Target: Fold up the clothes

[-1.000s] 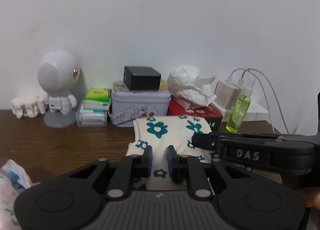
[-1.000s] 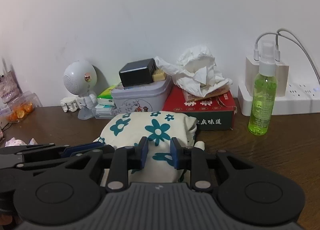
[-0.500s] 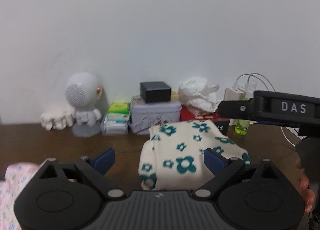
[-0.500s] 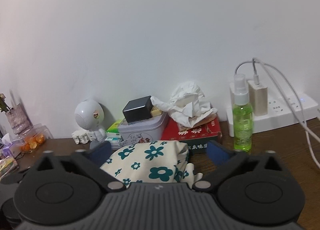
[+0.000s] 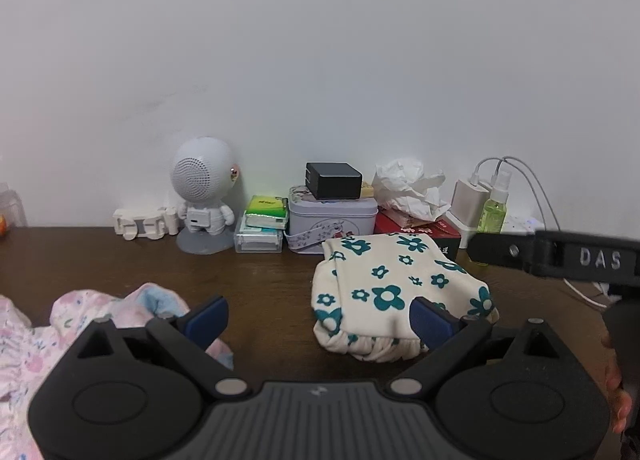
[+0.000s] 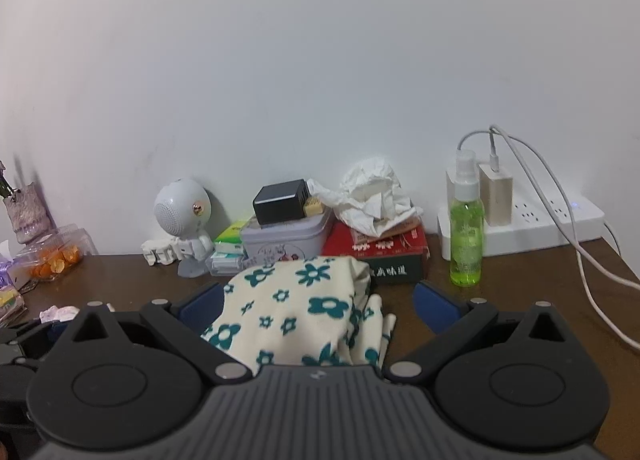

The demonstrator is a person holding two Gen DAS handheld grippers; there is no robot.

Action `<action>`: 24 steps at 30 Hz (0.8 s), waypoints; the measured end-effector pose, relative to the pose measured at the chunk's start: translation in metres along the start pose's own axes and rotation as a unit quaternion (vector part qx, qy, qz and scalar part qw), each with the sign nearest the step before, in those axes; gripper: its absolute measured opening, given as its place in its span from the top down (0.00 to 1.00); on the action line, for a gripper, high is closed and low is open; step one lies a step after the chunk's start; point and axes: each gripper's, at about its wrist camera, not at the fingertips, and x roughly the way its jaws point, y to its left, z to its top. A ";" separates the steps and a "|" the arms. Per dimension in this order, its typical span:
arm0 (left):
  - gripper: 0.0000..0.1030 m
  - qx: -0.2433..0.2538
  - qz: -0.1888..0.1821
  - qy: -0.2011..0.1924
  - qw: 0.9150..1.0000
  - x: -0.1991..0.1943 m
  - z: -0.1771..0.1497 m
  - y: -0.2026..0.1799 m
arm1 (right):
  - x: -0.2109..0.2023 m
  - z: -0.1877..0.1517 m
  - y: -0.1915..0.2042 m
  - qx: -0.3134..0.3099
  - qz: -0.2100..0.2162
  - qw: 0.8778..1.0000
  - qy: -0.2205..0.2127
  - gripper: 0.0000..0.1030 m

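Note:
A cream garment with teal flowers [image 5: 396, 288] lies folded in a bundle on the brown table [image 5: 260, 284]; the right wrist view shows the same folded garment [image 6: 296, 308] just ahead. My left gripper [image 5: 320, 318] is open, pulled back, its right pad beside the bundle's near edge. In the right wrist view my right gripper [image 6: 320, 302] is open too, with the bundle lying between its spread fingers but not held. A pink floral garment [image 5: 60, 324] lies crumpled at the near left. The right gripper's black body [image 5: 560, 258] crosses the right edge of the left wrist view.
Along the wall stand a white robot speaker [image 5: 202, 196], tissue packs [image 5: 266, 212], a tin [image 5: 332, 222] with a black box on top, a red box [image 6: 380, 252], a green spray bottle [image 6: 466, 232] and a power strip [image 6: 532, 224] with cables. Snacks [image 6: 52, 260] sit far left.
Both grippers were shut on the flowered garment a second ago. They have opened, let it go and drawn back; the bundle now rests on the table.

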 end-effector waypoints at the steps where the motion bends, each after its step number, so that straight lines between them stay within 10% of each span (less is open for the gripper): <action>1: 0.06 -0.003 0.000 0.000 1.000 -0.002 0.000 0.001 | -0.004 -0.002 0.001 0.001 -0.001 1.000 0.001 0.00; 10: 0.04 -0.063 -0.002 -0.012 0.998 -0.048 -0.001 0.014 | -0.041 -0.021 0.006 0.005 -0.006 1.000 0.007 0.00; 24: 0.04 -0.028 0.005 -0.009 1.000 -0.131 -0.021 0.009 | -0.124 -0.044 0.040 -0.028 -0.012 0.999 0.011 0.00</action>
